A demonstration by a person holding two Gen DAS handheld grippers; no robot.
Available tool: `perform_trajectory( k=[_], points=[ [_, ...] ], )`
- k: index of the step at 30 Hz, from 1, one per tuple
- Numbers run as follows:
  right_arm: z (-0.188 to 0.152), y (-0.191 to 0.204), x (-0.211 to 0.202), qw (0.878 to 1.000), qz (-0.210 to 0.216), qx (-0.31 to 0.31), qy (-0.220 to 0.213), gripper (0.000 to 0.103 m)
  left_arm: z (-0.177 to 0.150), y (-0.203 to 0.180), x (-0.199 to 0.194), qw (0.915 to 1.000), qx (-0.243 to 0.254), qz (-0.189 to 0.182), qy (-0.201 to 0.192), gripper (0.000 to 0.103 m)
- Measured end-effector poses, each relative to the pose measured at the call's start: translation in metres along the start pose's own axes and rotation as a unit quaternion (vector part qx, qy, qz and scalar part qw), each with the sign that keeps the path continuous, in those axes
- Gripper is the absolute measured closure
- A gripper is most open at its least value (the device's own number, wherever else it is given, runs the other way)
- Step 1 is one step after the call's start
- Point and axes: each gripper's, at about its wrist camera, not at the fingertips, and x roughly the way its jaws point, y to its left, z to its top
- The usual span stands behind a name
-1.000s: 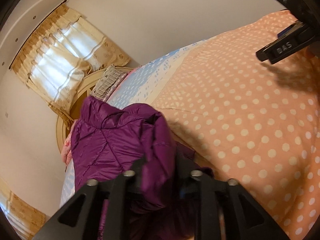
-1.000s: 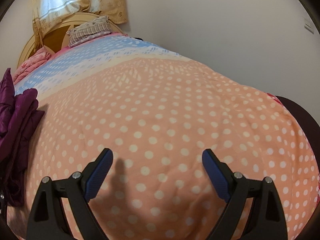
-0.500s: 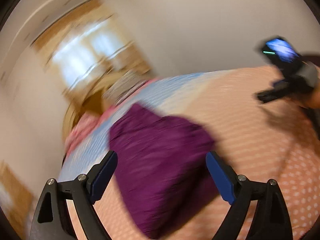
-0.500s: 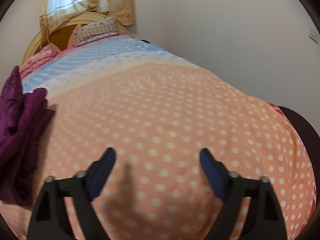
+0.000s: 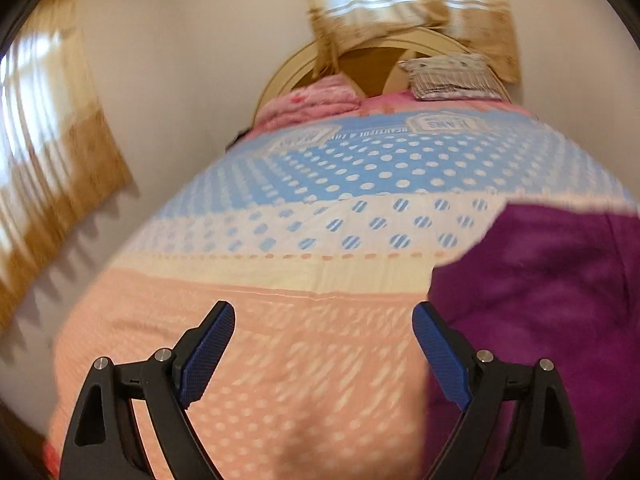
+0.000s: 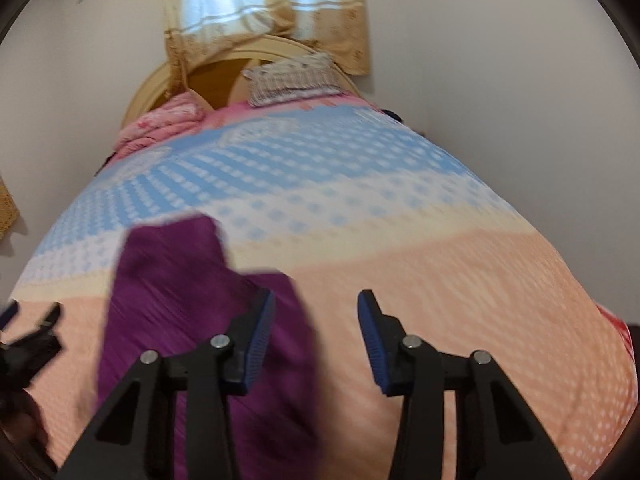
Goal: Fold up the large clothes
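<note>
The bed [image 5: 280,360] fills both views, its dotted quilt running from peach near the cameras through cream to blue at the headboard [image 6: 152,92], and that broad flat top is likely why it serves as the folding surface. On it lies the purple jacket [image 5: 552,300], a puffy, slightly shiny garment now bundled into a compact, roughly rectangular heap with an upper edge stepped at 2 levels in the right wrist view; blur hides any stitching or zip. It sits on the peach band, reaching into the cream and dotted white bands, toward the left half of the bed in the right wrist view, well short of the pillow [image 6: 292,76] and the pink blanket [image 6: 160,124] at the head. Neither tool touches it, which suggests the fold is done or nearly so and both hands are pulling clear. The left gripper [image 5: 324,356] is spread wide, having just opened, with only quilt between its fingers and the jacket just beside its right finger. The right gripper [image 6: 316,340] has just been closing to a middling gap with nothing pinched; its left pad [image 6: 256,344] overlaps the jacket in the picture, but it appears to be above the cloth, not on it. The left tool's tip shows dimly at that view's left edge.
</note>
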Motion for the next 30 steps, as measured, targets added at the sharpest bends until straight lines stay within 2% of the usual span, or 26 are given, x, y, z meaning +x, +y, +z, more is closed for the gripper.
perform_trajectory(
  k=[4, 6, 10, 12, 15, 20, 30],
  points=[
    [0.007, 0.032, 0.027, 1.0, 0.016, -0.009, 0.0, 0.06, 0.015, -0.018, 0.008, 0.9991, -0.033, -0.025, 0.007, 0.012],
    [-0.002, 0.029, 0.049, 1.0, 0.022, 0.003, 0.017, 0.068, 0.018, -0.029, 0.012, 0.9988, -0.03, -0.037, 0.008, 0.012],
    [-0.033, 0.007, 0.071, 0.998, 0.015, 0.032, 0.042, 0.069, 0.015, -0.061, 0.028, 0.9984, -0.003, -0.054, 0.013, 0.012],
    [-0.049, -0.011, 0.079, 0.996, 0.024, 0.057, 0.059, 0.068, 0.004, -0.079, 0.038, 0.9981, 0.019, -0.052, 0.026, 0.012],
    [-0.061, -0.018, 0.08, 0.996, 0.027, 0.067, 0.053, 0.067, -0.01, -0.099, 0.049, 0.9979, 0.047, -0.037, 0.025, 0.012],
    [-0.067, -0.015, 0.087, 0.997, 0.024, 0.06, 0.045, 0.065, -0.019, -0.102, 0.052, 0.9992, 0.034, -0.017, 0.007, 0.006],
    [-0.074, -0.016, 0.099, 0.996, 0.017, 0.059, 0.06, 0.063, -0.026, -0.103, 0.072, 0.9982, 0.021, -0.037, 0.041, 0.004]
  ],
)
